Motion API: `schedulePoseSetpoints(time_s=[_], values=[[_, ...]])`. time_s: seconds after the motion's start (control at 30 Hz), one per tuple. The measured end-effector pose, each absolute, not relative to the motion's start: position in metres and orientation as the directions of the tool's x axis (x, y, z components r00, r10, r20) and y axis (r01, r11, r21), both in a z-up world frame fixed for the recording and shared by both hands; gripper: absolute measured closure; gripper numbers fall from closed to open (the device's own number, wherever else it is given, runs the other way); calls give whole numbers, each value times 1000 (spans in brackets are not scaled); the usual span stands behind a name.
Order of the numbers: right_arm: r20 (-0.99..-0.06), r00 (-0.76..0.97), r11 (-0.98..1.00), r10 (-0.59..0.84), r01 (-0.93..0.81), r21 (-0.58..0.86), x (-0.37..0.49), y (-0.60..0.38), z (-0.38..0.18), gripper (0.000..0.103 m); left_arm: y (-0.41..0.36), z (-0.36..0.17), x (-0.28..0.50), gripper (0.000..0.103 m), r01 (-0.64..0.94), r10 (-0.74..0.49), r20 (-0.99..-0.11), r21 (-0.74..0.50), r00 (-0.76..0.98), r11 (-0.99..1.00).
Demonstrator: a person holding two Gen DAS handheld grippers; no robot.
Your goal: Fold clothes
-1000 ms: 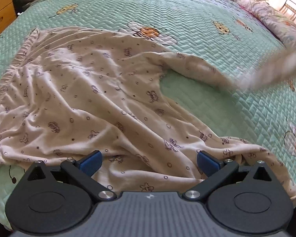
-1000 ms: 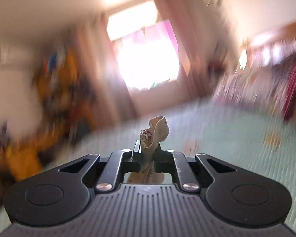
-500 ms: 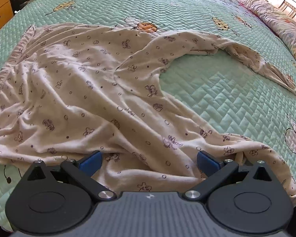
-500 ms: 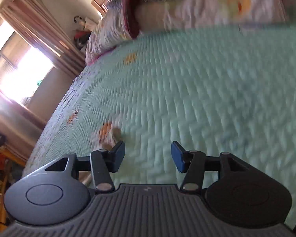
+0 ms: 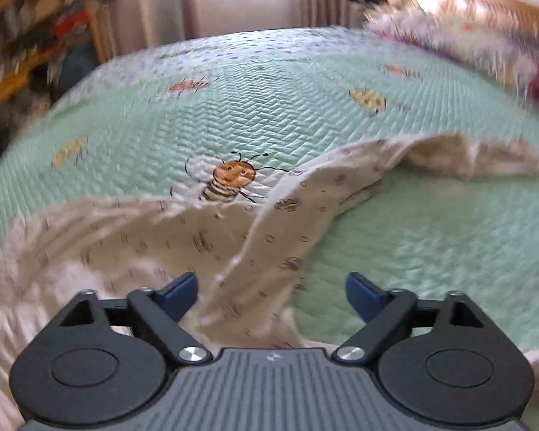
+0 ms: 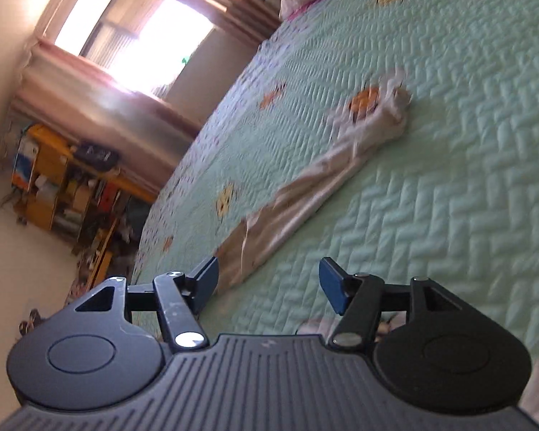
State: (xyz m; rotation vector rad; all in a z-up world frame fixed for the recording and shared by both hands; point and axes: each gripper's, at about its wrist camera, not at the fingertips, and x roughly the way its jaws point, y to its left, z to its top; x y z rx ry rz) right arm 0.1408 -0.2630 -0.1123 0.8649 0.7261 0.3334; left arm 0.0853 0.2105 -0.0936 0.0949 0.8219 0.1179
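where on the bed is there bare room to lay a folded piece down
Bare green quilt lies right of the sleeve, under its bend, and more beyond the embroidered bee toward the window. It is crowded at lower left, where the cream garment spreads. Both the left gripper and the right gripper are open, gripping nothing.

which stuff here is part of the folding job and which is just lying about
Job:
- printed garment, its sleeve laid out
- left gripper, open
- right gripper, open

Lying about:
- green bedspread
- pillows
- cluttered shelf
- curtains
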Motion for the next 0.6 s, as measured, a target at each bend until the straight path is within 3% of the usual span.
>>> schedulePoseSetpoints(time_s=[0.07,0.17,0.37,0.6], values=[[-460,703,628,542,26,778,134,-259,-114,39,199,-100,89,26,2,145,-719,199,680,980],[-487,684,643,544,34,765,125,-254,-117,38,193,-109,88,59,77,98,-738,199,668,977],[-505,661,629,554,65,775,109,-259,-128,37,177,-123,87,61,114,187,-699,361,690,926],[-528,659,627,535,108,771,99,-265,-145,37,166,-133,95,53,103,282,-681,466,676,879]])
